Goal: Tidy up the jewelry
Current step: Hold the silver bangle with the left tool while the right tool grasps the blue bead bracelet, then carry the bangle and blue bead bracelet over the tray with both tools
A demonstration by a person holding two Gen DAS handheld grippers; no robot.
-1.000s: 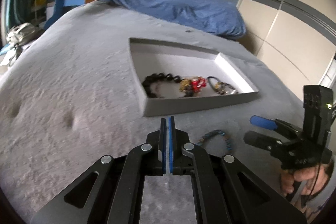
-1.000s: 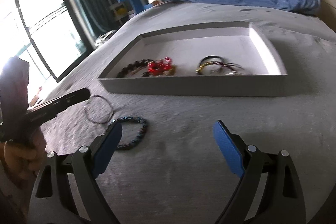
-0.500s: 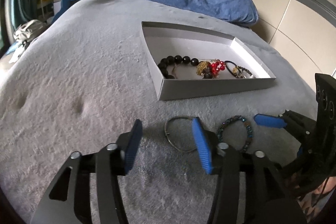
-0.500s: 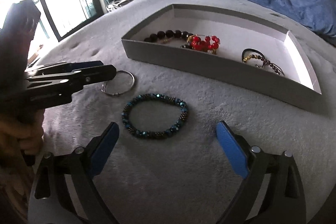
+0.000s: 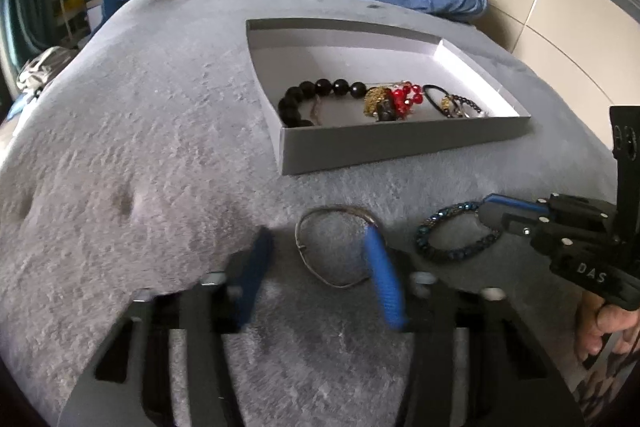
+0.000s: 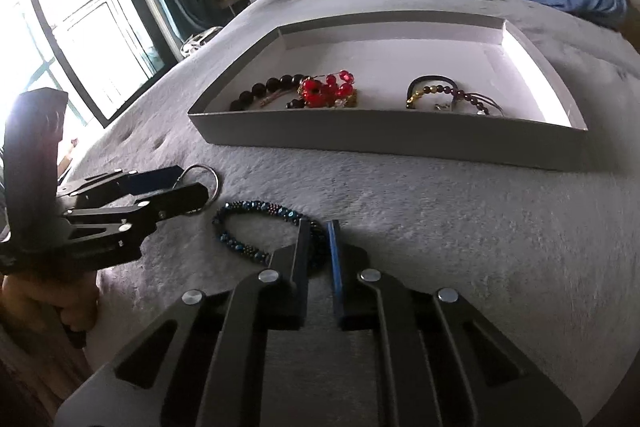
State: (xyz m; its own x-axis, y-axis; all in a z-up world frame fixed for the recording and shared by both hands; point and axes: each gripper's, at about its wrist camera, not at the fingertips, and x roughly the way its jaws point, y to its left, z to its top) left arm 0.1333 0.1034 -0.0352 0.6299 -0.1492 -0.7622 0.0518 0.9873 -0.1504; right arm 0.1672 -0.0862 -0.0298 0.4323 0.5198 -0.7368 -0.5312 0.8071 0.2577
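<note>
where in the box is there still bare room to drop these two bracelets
The back half of the grey cardboard box, behind the jewelry row, is bare, as is its far right corner. The front strip is crowded: black bead bracelet, red bead cluster, then dark cord bracelets, with a small gap between the last two.

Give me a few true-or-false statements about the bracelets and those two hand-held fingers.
1. The blue beaded bracelet lies inside the grey tray. False: it lies on the bed cover, in front of the tray.
2. The right gripper has closed onto that bracelet's band. True.
3. The left gripper is shut tight. False: its fingers are apart, one set within the silver bangle.
4. A red bead bracelet lies in the tray. True.
</note>
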